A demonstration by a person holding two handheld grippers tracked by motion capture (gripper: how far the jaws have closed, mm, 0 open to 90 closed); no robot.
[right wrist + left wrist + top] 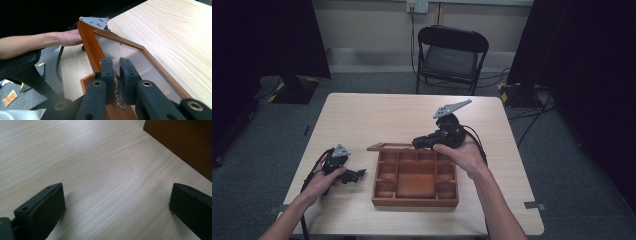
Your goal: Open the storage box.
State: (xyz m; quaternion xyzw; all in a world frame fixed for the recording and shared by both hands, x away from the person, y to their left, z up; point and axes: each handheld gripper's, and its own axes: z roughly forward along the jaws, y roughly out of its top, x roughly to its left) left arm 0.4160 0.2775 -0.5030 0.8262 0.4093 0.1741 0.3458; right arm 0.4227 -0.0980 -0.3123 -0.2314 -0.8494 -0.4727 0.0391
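Right gripper (116, 66), jaws pinched on the glazed lid (130, 53) of the wooden compartment box (415, 181) near the table's (412, 112) front edge, should stay on the stiff wood frame, since the pane looks fragile and slick; left gripper (357, 175) rests spread, empty.

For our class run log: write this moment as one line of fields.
left claw: open, over table | right claw: shut on box lid | lid: raised | box: compartments showing
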